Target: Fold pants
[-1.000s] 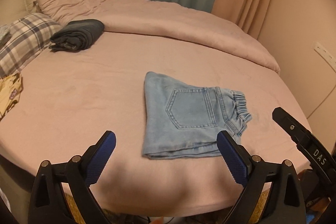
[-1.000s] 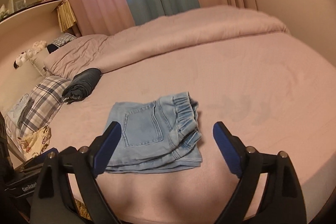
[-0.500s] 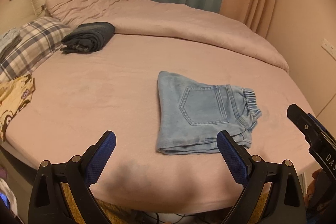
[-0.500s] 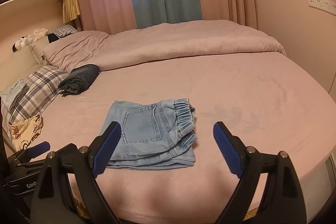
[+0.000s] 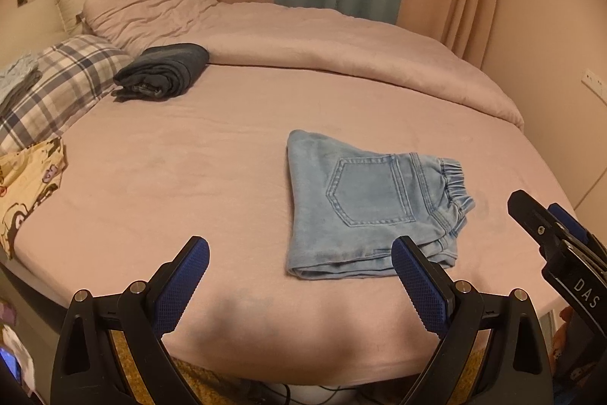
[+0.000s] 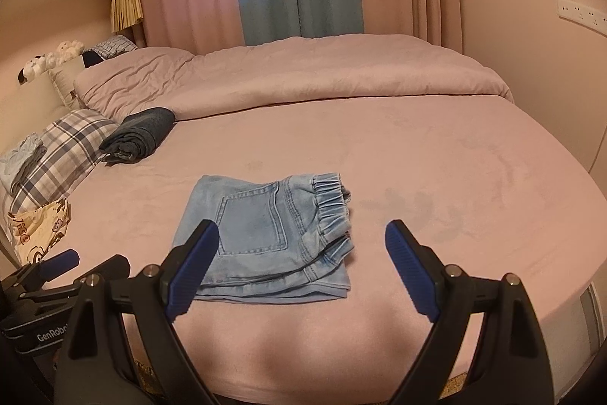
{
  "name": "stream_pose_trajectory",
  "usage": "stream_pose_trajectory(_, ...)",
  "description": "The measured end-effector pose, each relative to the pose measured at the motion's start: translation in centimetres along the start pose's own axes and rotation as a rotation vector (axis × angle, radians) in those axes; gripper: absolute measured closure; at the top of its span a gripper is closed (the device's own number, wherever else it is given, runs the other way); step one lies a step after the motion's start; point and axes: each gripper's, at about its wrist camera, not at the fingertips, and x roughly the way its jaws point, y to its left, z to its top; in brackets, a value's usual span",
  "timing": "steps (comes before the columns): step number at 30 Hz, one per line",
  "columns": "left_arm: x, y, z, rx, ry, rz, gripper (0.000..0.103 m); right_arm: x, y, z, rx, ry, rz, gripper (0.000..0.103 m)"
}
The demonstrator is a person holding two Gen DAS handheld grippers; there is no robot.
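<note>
We see the pink bed (image 5: 227, 177) with the folded light-blue denim pants (image 5: 364, 207) lying flat near its front edge, back pocket up. A dark rolled garment (image 5: 163, 71) sits well apart. Our left gripper (image 5: 299, 276) and right gripper (image 6: 301, 260) hover spread wide, holding nothing.

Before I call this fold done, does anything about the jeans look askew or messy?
Slightly: on the folded light-blue jeans, lower layers stick out unevenly past the top layer at the near waistband corner. Otherwise they lie flat.
</note>
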Motion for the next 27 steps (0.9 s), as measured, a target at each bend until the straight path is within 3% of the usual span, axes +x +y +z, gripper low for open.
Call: stream_pose_trajectory(27, -0.16, -0.65, -0.07, 0.021, -0.001, -0.02, 0.007, 0.25, 0.47, -0.28, -0.012, 0.023, -0.018, 0.013)
